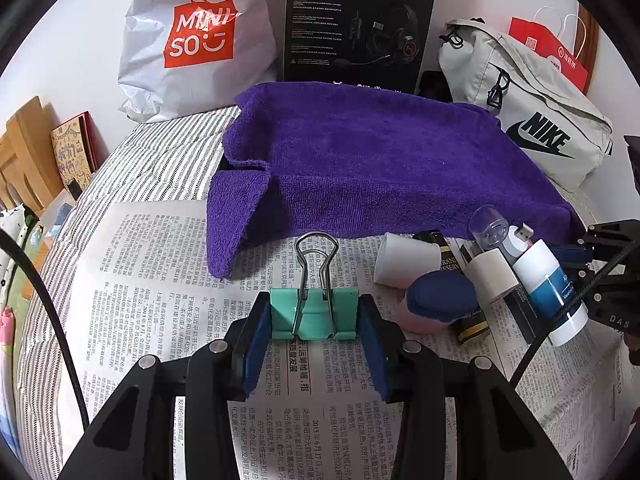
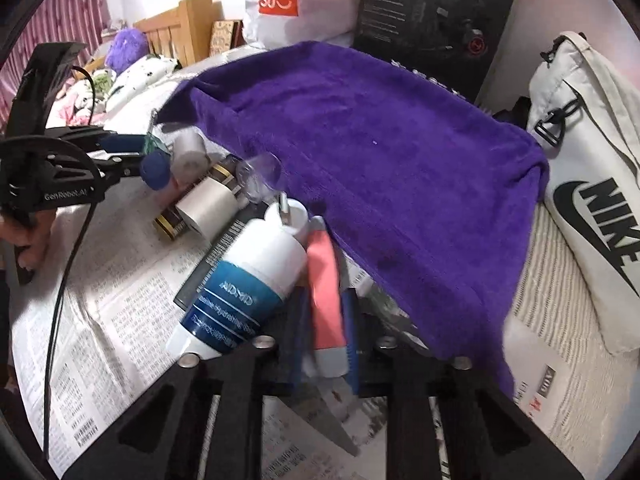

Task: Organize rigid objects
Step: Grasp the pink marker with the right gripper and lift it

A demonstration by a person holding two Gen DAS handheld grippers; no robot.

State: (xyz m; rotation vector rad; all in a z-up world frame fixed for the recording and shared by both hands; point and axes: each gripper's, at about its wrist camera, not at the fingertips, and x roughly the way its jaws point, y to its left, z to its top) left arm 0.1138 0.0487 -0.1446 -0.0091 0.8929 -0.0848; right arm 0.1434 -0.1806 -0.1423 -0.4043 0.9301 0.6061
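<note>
My left gripper (image 1: 314,320) is shut on a mint green binder clip (image 1: 314,314) with wire handles, held just above the newspaper (image 1: 160,280). To its right lies a cluster of small items: a white roll (image 1: 404,260), a blue-capped pink jar (image 1: 436,304), a white and blue bottle (image 1: 548,280) and a clear cap (image 1: 490,226). My right gripper (image 2: 326,320) is shut on a pink and white tube (image 2: 326,300), beside the white and blue bottle (image 2: 244,284). The left gripper (image 2: 120,152) shows at the far left of the right wrist view.
A purple towel (image 1: 380,160) lies folded behind the items. A Miniso bag (image 1: 196,40), a black headset box (image 1: 360,20) and a white Nike bag (image 1: 532,120) stand at the back. A wooden bed frame (image 1: 24,152) is at the left.
</note>
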